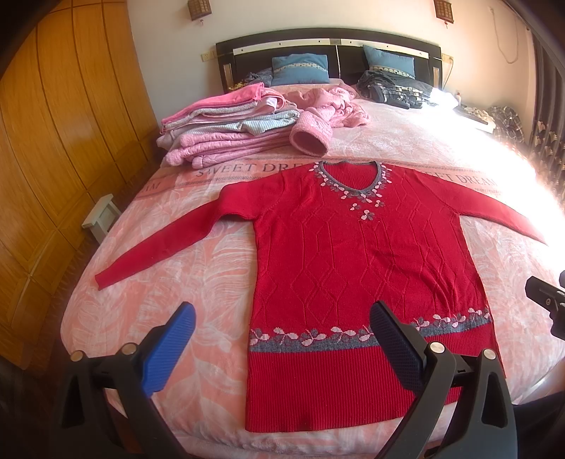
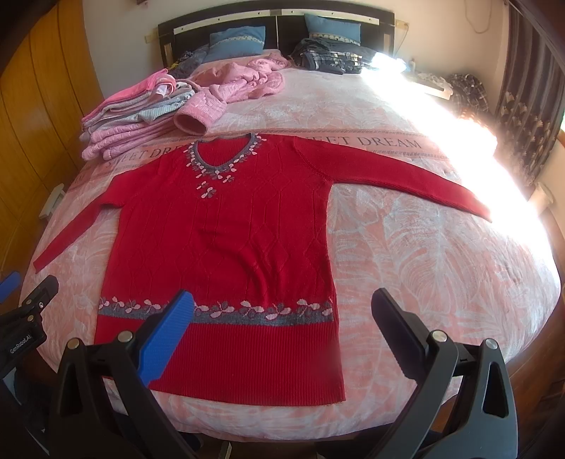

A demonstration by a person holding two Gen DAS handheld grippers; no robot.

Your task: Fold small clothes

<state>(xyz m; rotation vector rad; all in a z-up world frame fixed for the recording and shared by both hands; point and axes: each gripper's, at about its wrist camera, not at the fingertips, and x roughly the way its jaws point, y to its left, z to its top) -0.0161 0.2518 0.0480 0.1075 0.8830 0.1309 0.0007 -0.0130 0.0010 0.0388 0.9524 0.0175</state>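
Where sunlight glares, sweater (image 2: 226, 247) cuff shows.

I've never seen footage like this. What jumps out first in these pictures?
A red sweater lies flat on the pink bed, sleeves spread, flower trim at neck and hem. Behind it on the left sits a stack of folded pink clothes. Both grippers, left and right, hover open above the hem, holding nothing.

**Sunlit bedroom**

A bed (image 1: 197, 247) with a pink leaf-print cover fills the room. Dark headboard (image 1: 328, 46) against a pale wall (image 1: 317, 17), wooden wardrobe (image 1: 60, 116) at left, patterned curtain (image 2: 522, 106) at right, sun glare beside it.
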